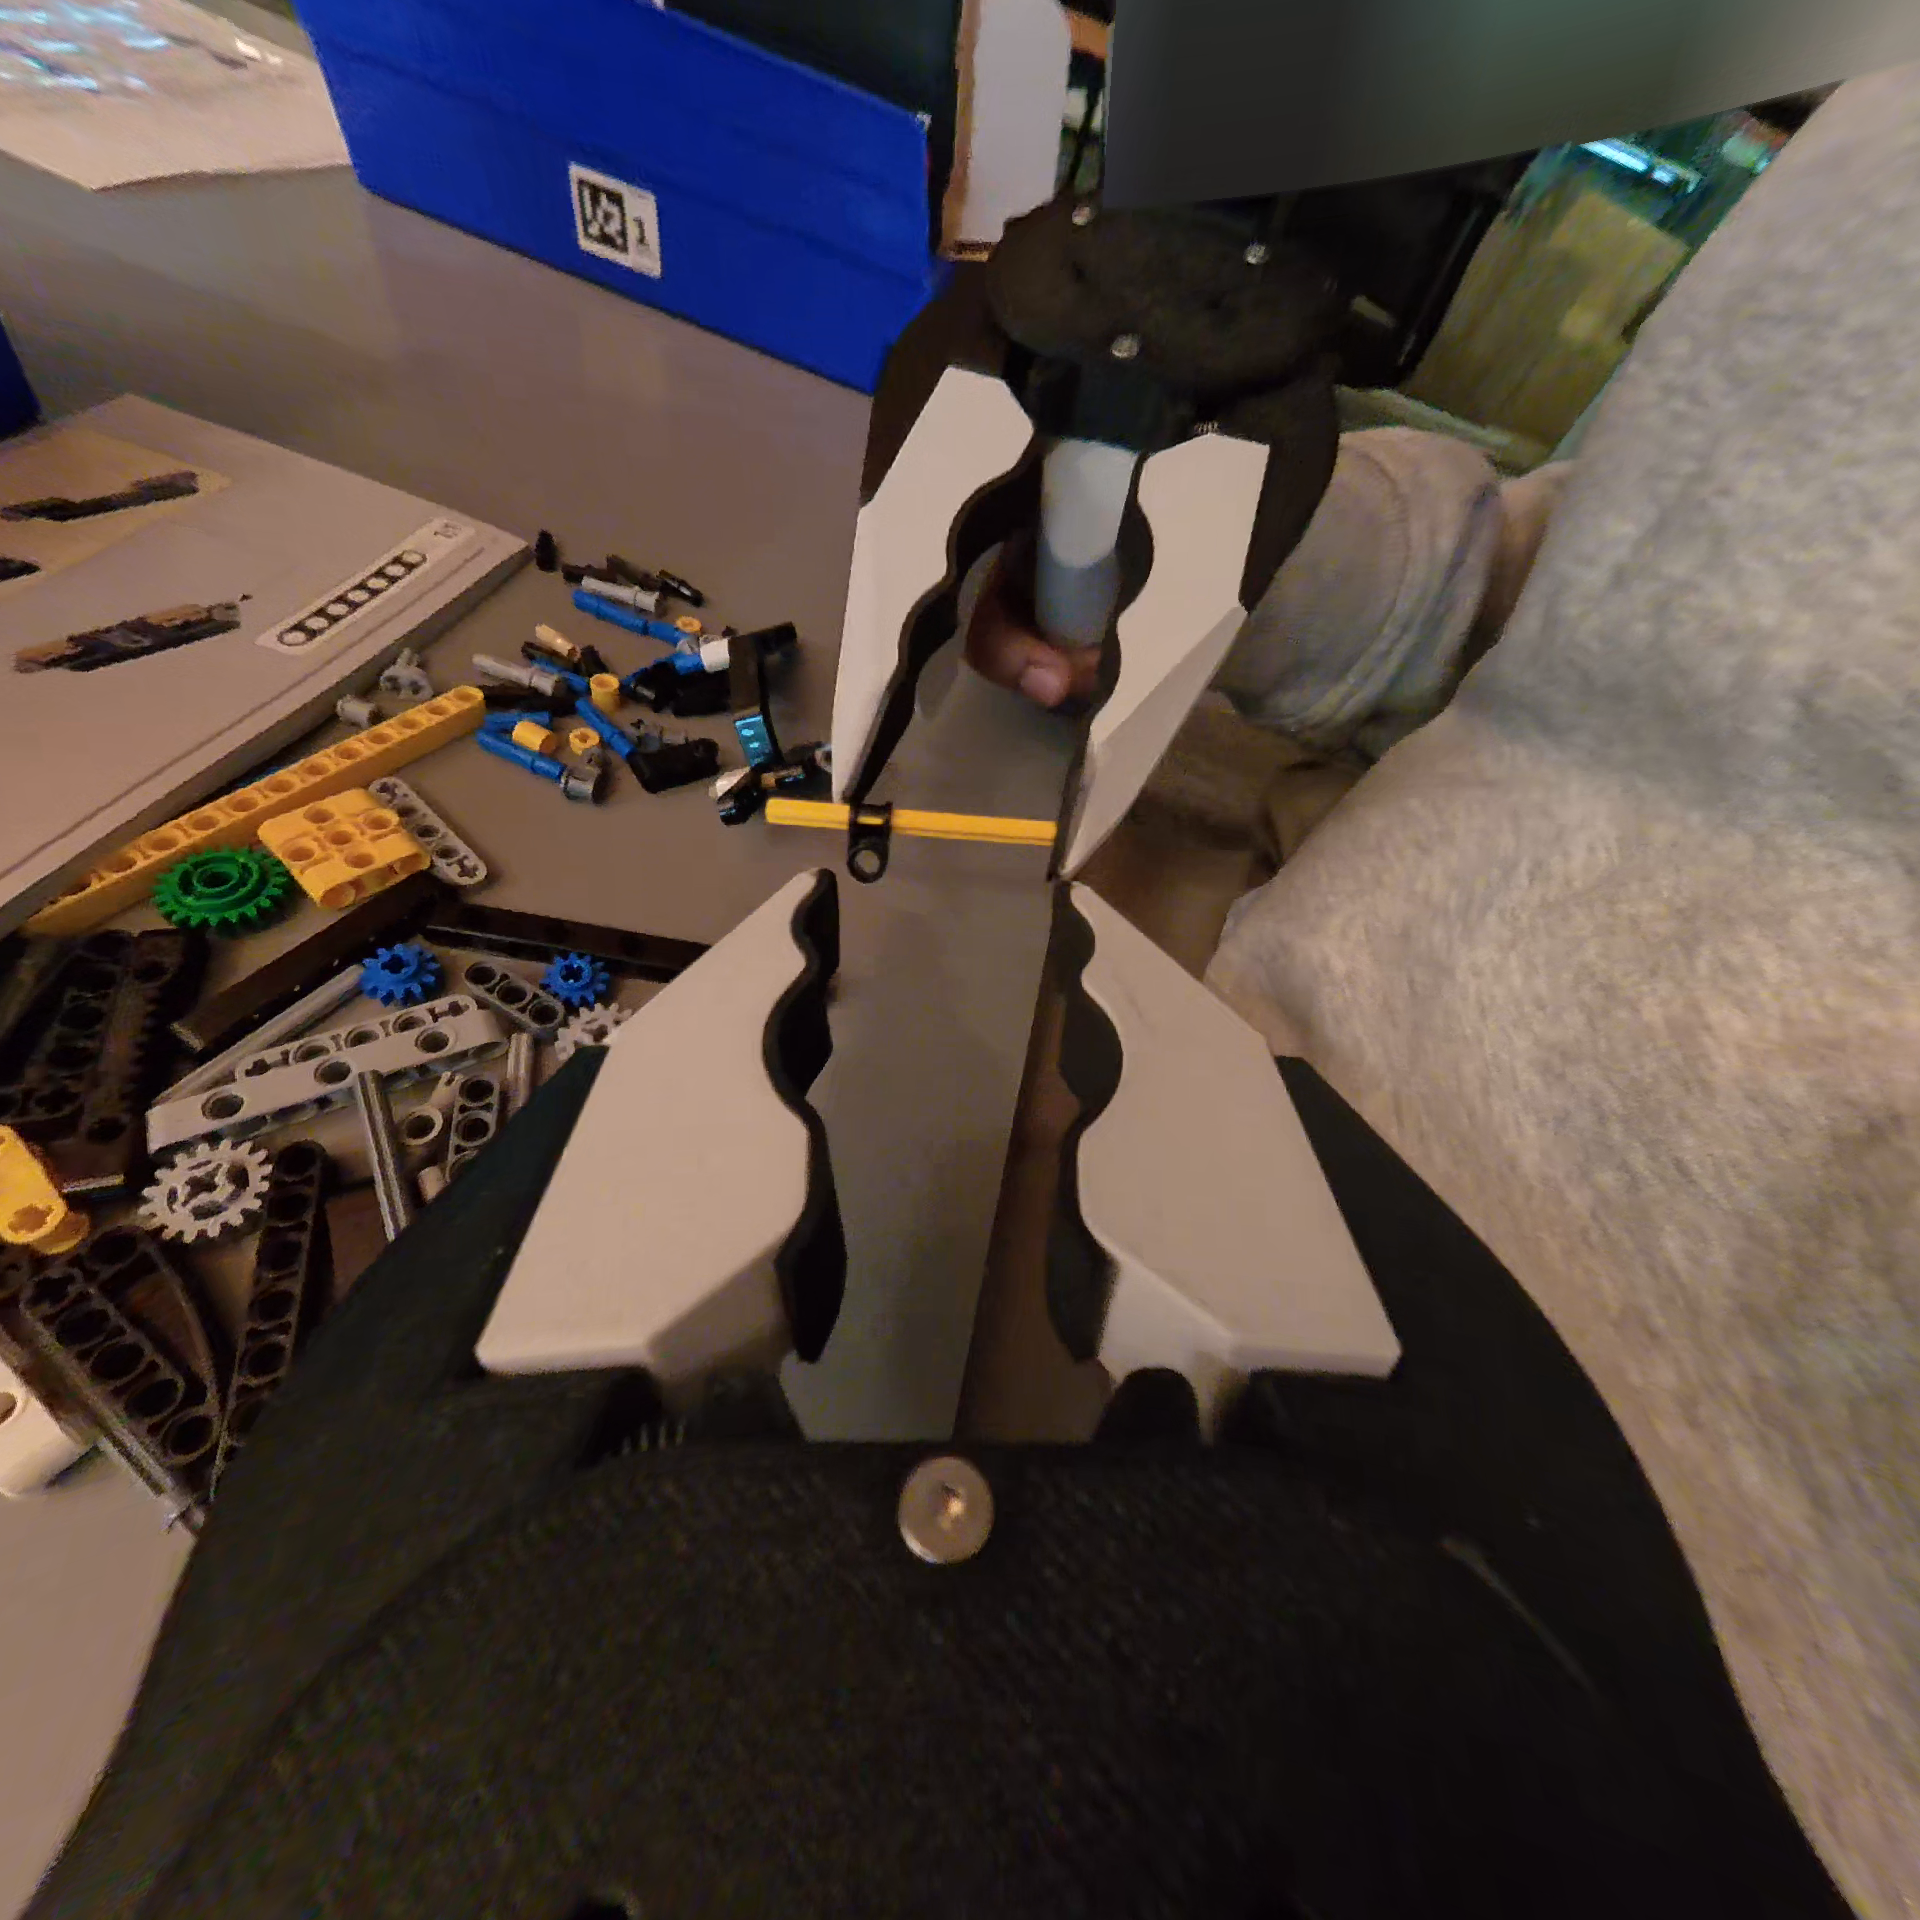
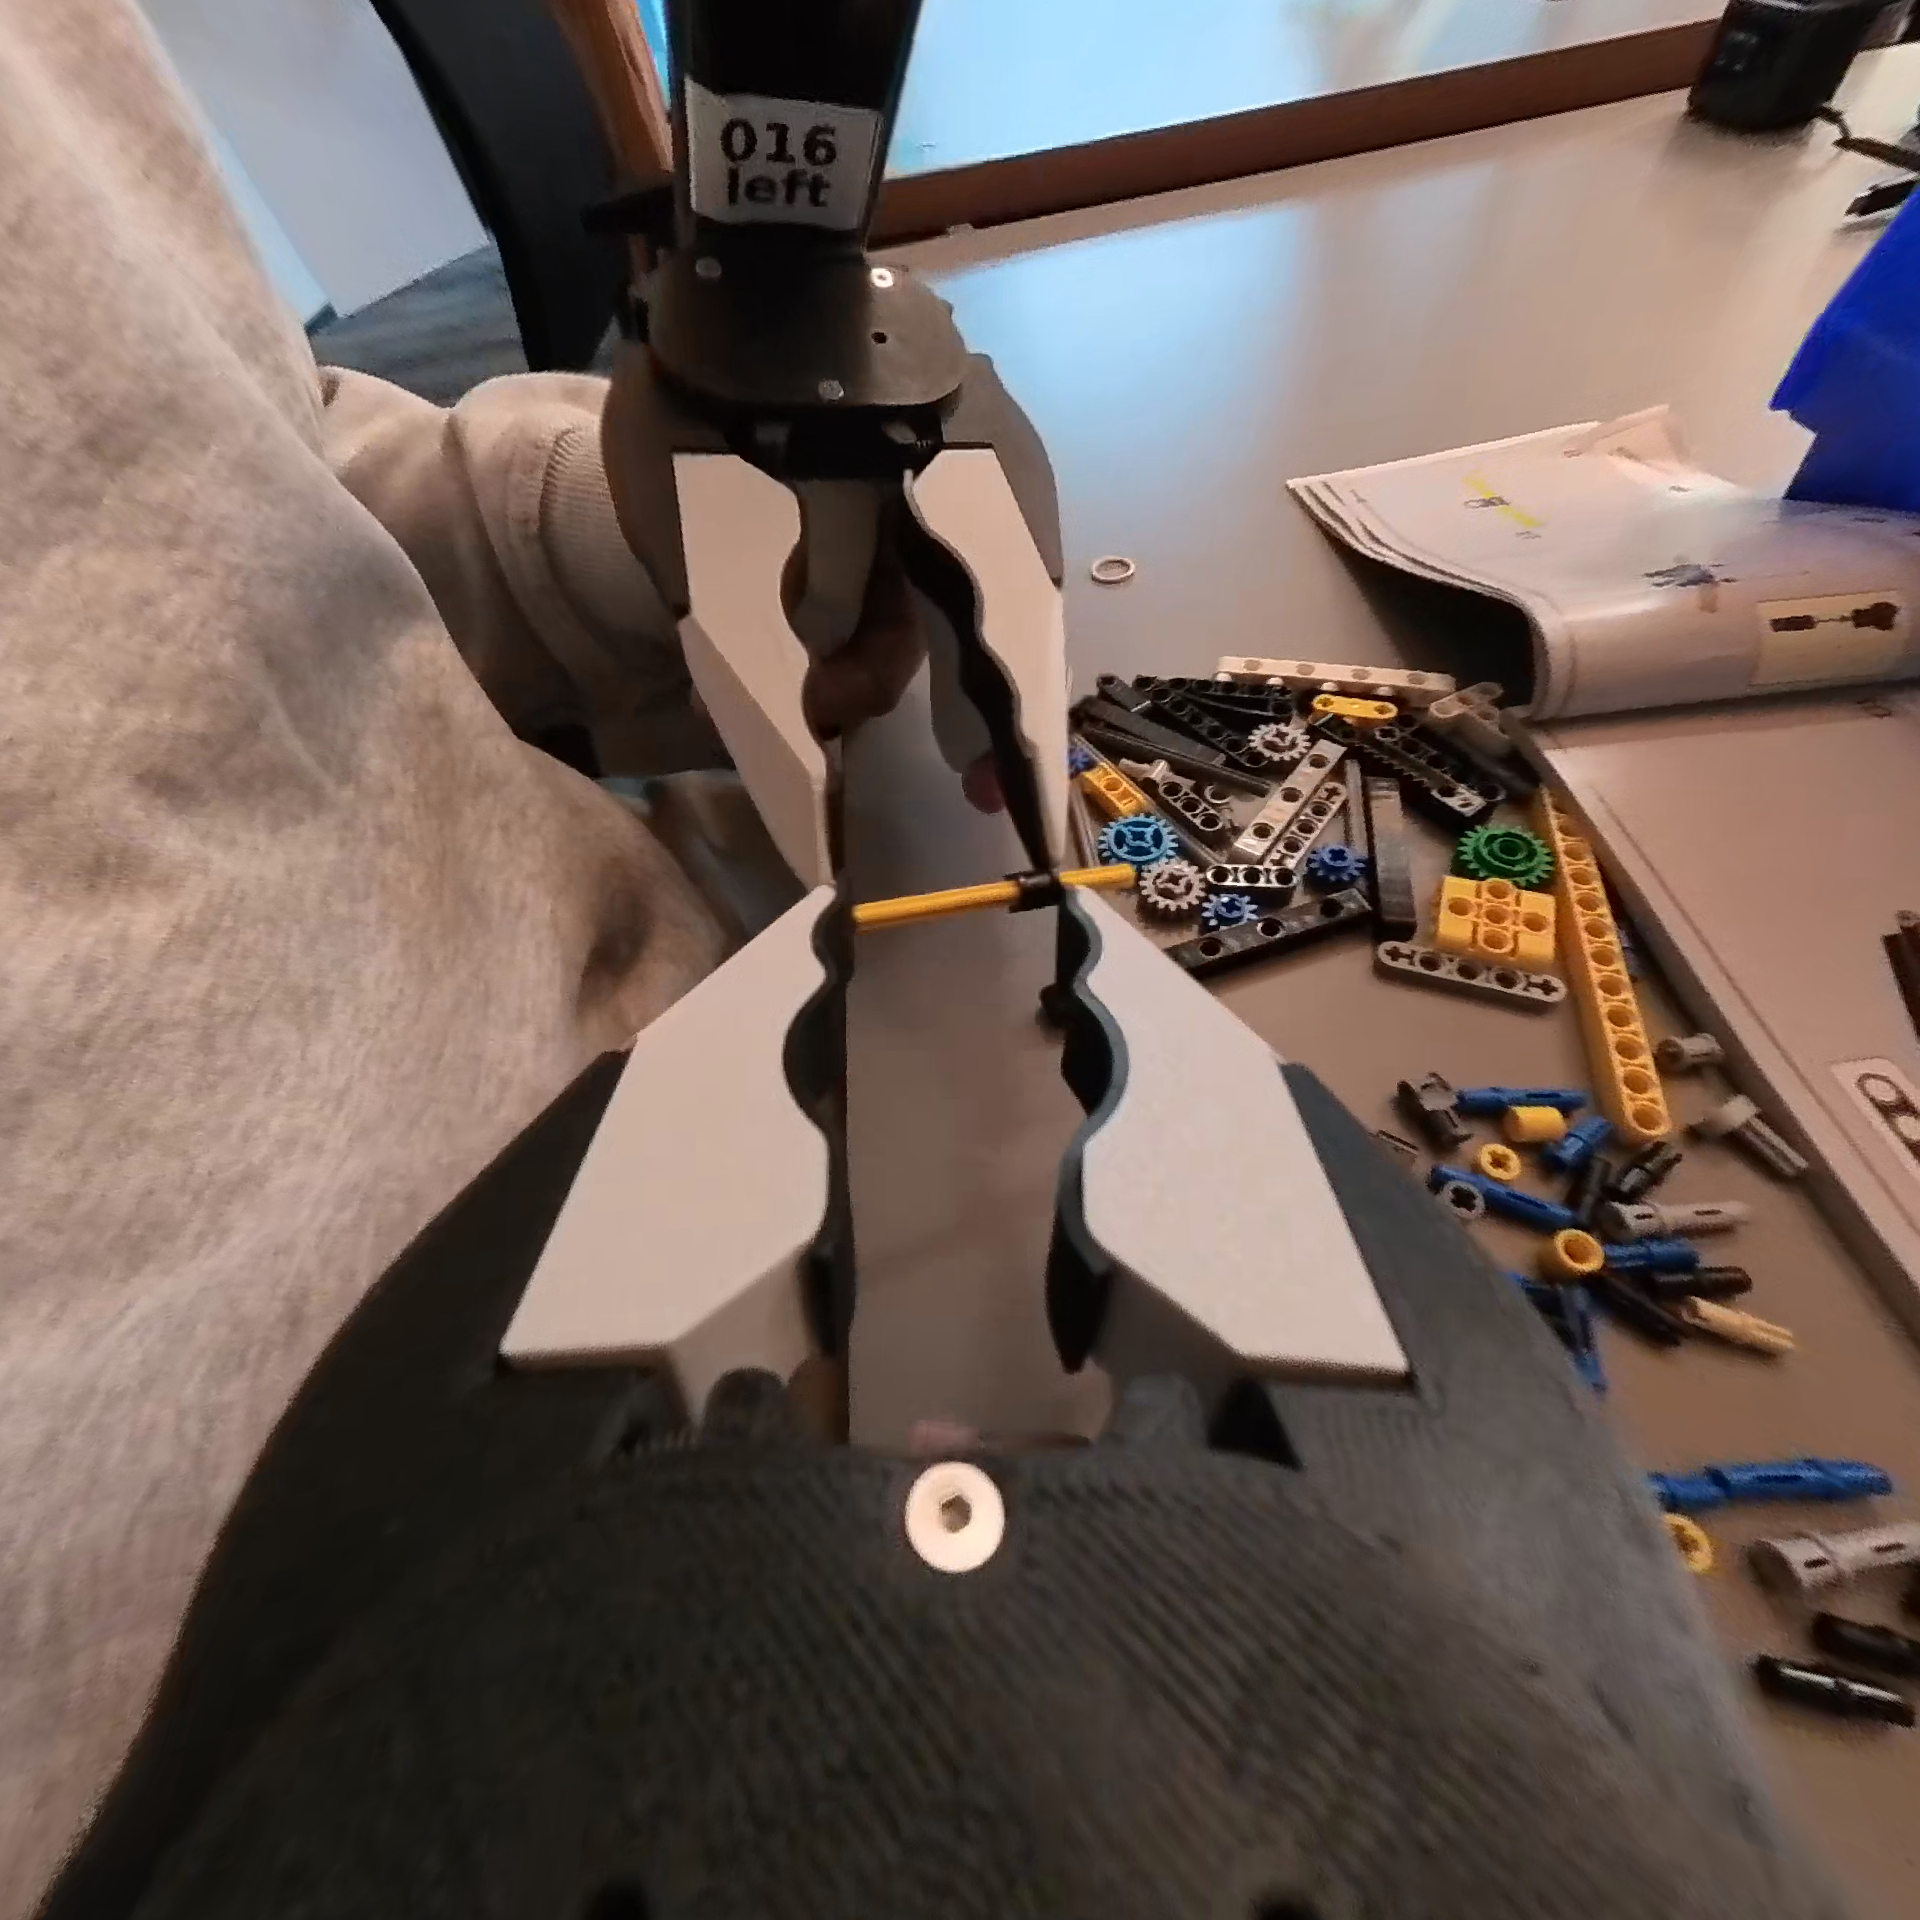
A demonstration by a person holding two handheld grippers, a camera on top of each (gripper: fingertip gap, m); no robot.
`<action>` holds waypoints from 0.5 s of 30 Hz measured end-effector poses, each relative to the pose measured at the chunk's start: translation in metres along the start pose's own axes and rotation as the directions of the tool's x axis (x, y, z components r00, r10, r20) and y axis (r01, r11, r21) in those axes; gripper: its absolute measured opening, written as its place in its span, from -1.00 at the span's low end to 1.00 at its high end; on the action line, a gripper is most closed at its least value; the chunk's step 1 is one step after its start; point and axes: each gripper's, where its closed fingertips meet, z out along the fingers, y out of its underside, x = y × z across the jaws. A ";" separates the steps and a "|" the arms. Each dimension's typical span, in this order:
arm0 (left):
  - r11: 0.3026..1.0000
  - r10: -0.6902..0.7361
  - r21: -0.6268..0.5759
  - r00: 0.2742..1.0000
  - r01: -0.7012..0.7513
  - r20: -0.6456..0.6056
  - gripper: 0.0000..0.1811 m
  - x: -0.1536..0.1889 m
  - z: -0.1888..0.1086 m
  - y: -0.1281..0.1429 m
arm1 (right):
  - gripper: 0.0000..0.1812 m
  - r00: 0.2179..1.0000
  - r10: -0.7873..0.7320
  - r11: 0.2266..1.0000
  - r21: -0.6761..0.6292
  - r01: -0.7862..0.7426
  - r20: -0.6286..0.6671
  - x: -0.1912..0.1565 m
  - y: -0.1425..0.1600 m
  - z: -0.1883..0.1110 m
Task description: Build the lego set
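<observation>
A thin yellow axle [image 1: 966, 826] [image 2: 935, 902] with a small black connector [image 1: 868, 836] [image 2: 1029, 891] threaded on it hangs in the air above the grey table. My right gripper [image 2: 954, 909] [image 1: 961, 826] holds it lengthwise. One finger is against the axle's end and the other against the connector. My left gripper [image 1: 940, 883] [image 2: 940, 873] faces it tip to tip. Its jaws stand apart by about the same width, with the tips just short of the axle.
Loose parts lie on the table [image 1: 644, 447]: a long yellow beam [image 1: 281, 790] [image 2: 1605, 977], a green gear [image 1: 220, 885] [image 2: 1503, 854], black and grey beams, blue pins [image 2: 1507, 1195]. There are instruction booklets [image 1: 208, 623] [image 2: 1621, 582] and a blue bin [image 1: 644, 177]. A grey sleeve [image 1: 1558, 935] fills one side. My two grippers' fingertips are within a few centimetres of each other. Both grippers' tips are roughly 12 cm from the green gear [image 1: 220, 885]. My right wrist view [image 2: 1497, 847] looks at it from another angle.
</observation>
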 end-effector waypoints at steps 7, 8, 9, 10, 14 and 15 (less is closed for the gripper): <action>1.000 -0.009 0.027 0.998 0.011 -0.058 -0.57 0.007 -0.001 -0.003 | -0.58 0.999 0.011 0.999 0.044 -0.014 0.050 -0.005 -0.005 -0.001; 0.999 -0.009 0.030 0.998 0.011 -0.066 -0.57 0.009 0.000 -0.003 | -0.58 0.998 0.009 0.999 0.042 -0.011 0.057 -0.006 -0.005 -0.001; 1.000 -0.007 0.030 0.997 0.009 -0.070 -0.57 0.010 0.000 -0.003 | -0.58 0.998 0.009 0.999 0.041 -0.012 0.063 -0.007 -0.005 0.000; 0.999 -0.005 0.031 0.997 0.008 -0.075 -0.57 0.010 0.000 -0.003 | -0.58 0.998 0.012 0.999 0.043 -0.015 0.069 -0.008 -0.005 0.000; 0.999 0.000 0.043 0.997 0.003 -0.082 -0.57 0.012 0.000 -0.004 | -0.58 0.996 0.022 0.998 0.050 -0.026 0.088 -0.009 -0.006 -0.001; 0.999 -0.001 0.047 0.997 0.005 -0.083 -0.57 0.012 -0.001 -0.005 | -0.58 0.995 0.027 0.998 0.054 -0.032 0.092 -0.009 -0.007 -0.001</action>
